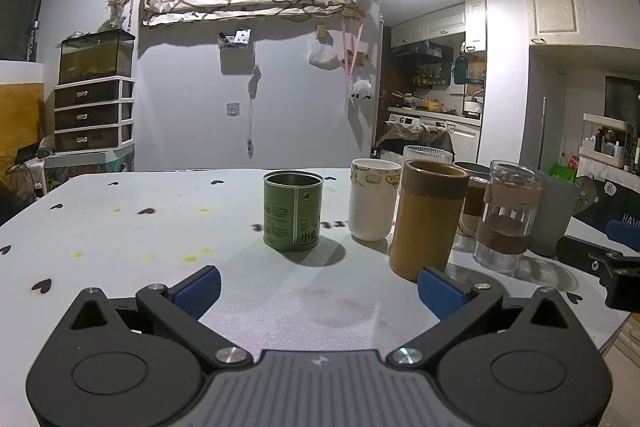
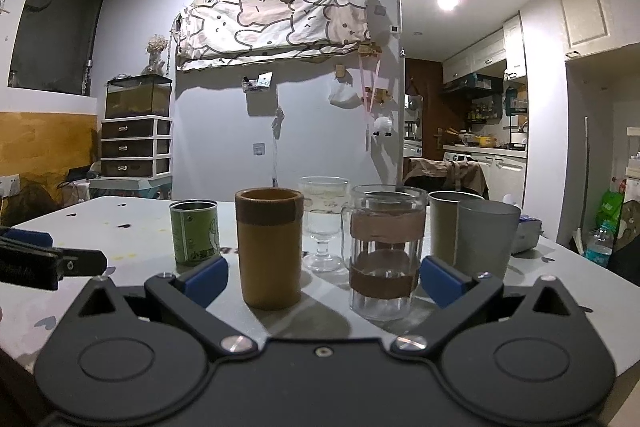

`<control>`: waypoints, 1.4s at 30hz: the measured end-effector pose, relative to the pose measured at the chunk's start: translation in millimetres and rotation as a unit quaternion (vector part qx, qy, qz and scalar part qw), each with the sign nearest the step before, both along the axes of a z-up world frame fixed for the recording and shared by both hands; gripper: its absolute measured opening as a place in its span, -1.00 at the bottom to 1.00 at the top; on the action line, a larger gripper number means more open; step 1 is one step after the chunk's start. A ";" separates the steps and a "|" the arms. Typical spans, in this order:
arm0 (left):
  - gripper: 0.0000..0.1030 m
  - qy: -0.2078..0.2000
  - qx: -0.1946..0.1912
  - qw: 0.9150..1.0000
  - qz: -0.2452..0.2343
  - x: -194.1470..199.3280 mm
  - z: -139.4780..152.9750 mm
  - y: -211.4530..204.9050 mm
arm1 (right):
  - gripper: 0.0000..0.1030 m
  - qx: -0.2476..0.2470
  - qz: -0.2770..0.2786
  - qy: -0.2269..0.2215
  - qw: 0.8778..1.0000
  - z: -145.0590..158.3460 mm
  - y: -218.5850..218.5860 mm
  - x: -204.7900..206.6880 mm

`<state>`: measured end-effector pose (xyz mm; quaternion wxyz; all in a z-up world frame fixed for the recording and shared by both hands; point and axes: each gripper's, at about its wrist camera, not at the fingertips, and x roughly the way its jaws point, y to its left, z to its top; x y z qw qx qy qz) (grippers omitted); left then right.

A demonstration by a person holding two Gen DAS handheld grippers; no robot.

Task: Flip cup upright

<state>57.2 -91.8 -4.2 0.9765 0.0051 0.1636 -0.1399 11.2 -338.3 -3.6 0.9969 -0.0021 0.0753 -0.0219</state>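
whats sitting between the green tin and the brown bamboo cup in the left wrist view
The white cup with a patterned rim stands between the green tin and the brown bamboo cup, set slightly farther back. The left wrist view shows it.

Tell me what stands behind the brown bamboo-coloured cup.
From the right wrist view, a clear stemmed glass stands behind the brown cup, slightly to its right. The cup hides the glass's left edge. The white mug appears only in the left wrist view.

The worktop [image 1: 120, 227] is white with small dark hearts and yellow stains. The tin [image 1: 293, 211] is green, one cup [image 1: 430, 221] ochre with a brown band, another cup [image 1: 373, 203] white; the fingers [image 1: 199, 290] have blue pads.
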 end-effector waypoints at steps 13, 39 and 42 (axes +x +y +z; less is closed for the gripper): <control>1.00 -0.002 0.000 1.000 0.003 -2.2 1.0 1.1 | 1.00 -0.001 0.008 0.003 1.000 -1.7 2.3 0.0; 1.00 -0.003 0.001 1.000 0.003 -2.7 1.0 1.5 | 1.00 -0.001 0.011 0.002 1.000 -1.1 4.4 -1.1; 1.00 -0.003 0.001 1.000 0.003 -2.7 0.9 1.4 | 1.00 -0.001 0.011 0.002 1.000 -1.0 4.9 -1.4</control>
